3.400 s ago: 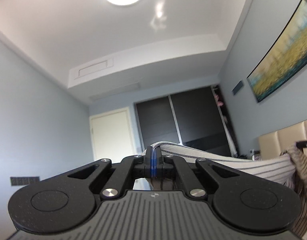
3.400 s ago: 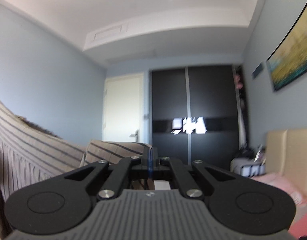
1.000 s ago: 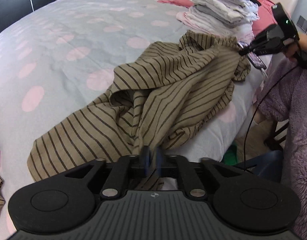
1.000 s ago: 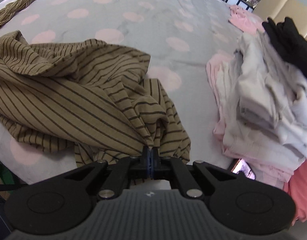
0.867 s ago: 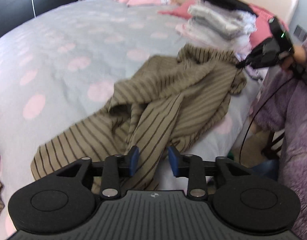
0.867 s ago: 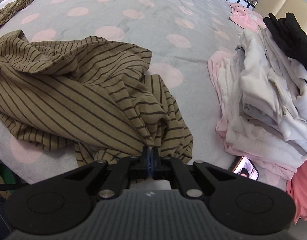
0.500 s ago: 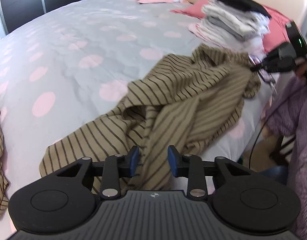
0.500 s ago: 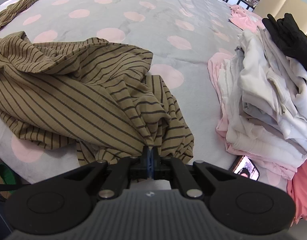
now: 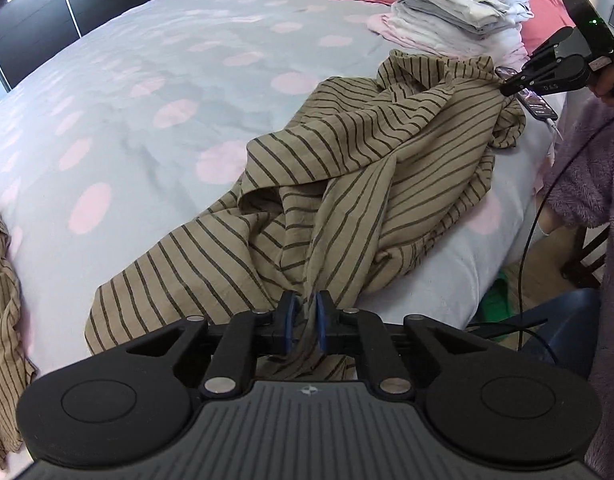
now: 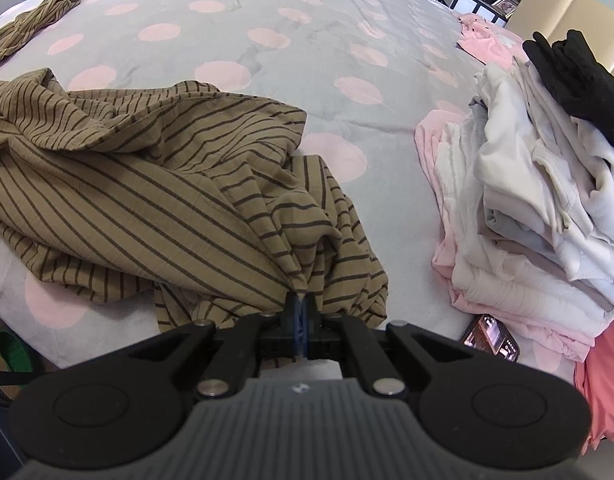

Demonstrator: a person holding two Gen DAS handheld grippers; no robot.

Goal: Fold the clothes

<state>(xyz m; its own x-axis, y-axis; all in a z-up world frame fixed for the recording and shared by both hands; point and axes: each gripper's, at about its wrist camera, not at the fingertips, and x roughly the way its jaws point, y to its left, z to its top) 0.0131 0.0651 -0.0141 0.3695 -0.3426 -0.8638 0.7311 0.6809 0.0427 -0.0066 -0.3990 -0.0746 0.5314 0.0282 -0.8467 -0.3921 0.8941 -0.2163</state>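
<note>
Lying bunched along the near edge of the bed (image 9: 139,92), the brown striped garment (image 9: 347,184) stretches between the two tools. At the far left of the left wrist view a second striped piece (image 9: 3,304) hangs off the bedspread's edge. The left gripper (image 9: 305,322) has its blue pads (image 9: 286,320) drawn nearly together with a hanging fold of the brown striped garment between them. Further right in that view, the right gripper (image 9: 507,89) bites the cloth's other end beside a phone (image 9: 537,106). In the right wrist view the right gripper (image 10: 301,312) is pressed tight on a gathered tuck of the garment (image 10: 155,200). To its right stands a stack of folded pale clothes (image 10: 547,216), topped by a black item (image 10: 575,72).
</note>
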